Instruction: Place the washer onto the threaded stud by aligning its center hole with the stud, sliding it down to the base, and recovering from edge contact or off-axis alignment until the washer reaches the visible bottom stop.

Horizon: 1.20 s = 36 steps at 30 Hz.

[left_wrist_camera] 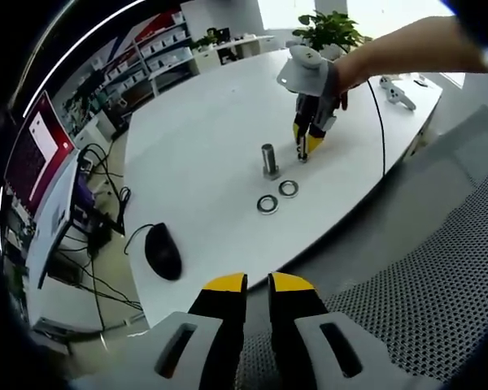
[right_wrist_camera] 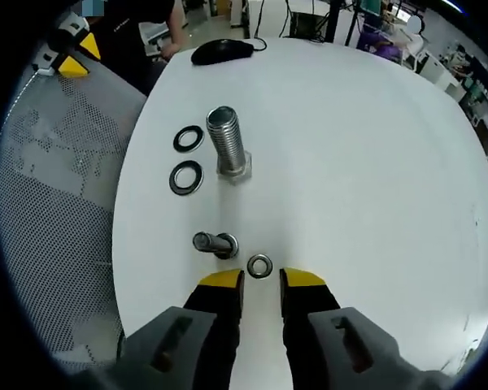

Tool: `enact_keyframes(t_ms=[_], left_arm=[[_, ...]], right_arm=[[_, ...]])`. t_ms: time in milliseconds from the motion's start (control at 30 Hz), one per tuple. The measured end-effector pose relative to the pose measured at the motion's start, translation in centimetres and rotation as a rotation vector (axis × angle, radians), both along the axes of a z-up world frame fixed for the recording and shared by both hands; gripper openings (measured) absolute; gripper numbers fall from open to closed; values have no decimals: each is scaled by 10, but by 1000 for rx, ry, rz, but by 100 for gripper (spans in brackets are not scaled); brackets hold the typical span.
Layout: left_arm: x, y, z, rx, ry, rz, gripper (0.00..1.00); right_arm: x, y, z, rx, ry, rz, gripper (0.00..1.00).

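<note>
A threaded stud (right_wrist_camera: 225, 142) stands upright on its hex base near the table's middle, also seen from the left gripper view (left_wrist_camera: 268, 158). Two large washers (right_wrist_camera: 188, 139) (right_wrist_camera: 185, 177) lie flat beside it, apart from it; they show as a pair (left_wrist_camera: 289, 188) (left_wrist_camera: 267, 204) in the left gripper view. A small washer (right_wrist_camera: 259, 265) lies just ahead of my right gripper (right_wrist_camera: 262, 280), whose jaws stand slightly apart and hold nothing. A short bolt (right_wrist_camera: 215, 243) lies on its side next to it. My left gripper (left_wrist_camera: 258, 283) hovers off the table's edge, jaws nearly together, nothing held.
A black mouse (left_wrist_camera: 163, 250) sits at the table's near left. A mesh chair (left_wrist_camera: 423, 284) stands under my left gripper. A plant (left_wrist_camera: 329, 28) and a white controller (left_wrist_camera: 398, 93) are at the far side. A monitor (left_wrist_camera: 37, 154) and cables are left of the table.
</note>
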<state>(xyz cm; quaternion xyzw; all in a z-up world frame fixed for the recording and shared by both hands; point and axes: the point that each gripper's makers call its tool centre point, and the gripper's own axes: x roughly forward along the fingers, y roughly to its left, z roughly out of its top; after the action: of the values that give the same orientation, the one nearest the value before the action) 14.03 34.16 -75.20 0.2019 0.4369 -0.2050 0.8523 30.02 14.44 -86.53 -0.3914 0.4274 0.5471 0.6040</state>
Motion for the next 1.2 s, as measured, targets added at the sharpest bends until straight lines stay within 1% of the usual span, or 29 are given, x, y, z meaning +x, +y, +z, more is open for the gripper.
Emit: enact_keyframes(t_ms=[100,167,267,467,600,700,833,867,967,1000,1067,1200], left_arm=[[0,0,-1,1,3,-2,8],[0,0,0,-1,-3,0,8],[-1,0,-1,3,3,-2,8],[0,1,-1,4,3,-1,8],[-1,1,-1,7,6,-3,8],[-1,1,-1,8,8,-2,8],[-1,1,-2,9,15,-2,8],[-1,1,-2,8,15,0,8],[-1,1,-2,1,14,9,8],[-1,1,-2,1,18,4,8],[-1,1,-3,-1,21,5,8],[0,1,-2,-3,18,7,8]], right_arm=[[0,1,-2,-25,-15,50,20],[1,1,-2,-33,-15,54,19],[2,2,-4,-46,-14,67,18],[-1,4,-3,-112,-1,79,18],[-2,3,-3,-157,9,105,18],[-5,4,-1,-173,16,103,18],[-1,3,-3,-194,27,124,17],[4,2,-4,-200,23,139,15],[3,3,-3,-203,51,126,15],[6,3,-5,-203,54,127,15],[4,2,-5,-204,58,127,15],[6,3,-6,-219,61,150,15]])
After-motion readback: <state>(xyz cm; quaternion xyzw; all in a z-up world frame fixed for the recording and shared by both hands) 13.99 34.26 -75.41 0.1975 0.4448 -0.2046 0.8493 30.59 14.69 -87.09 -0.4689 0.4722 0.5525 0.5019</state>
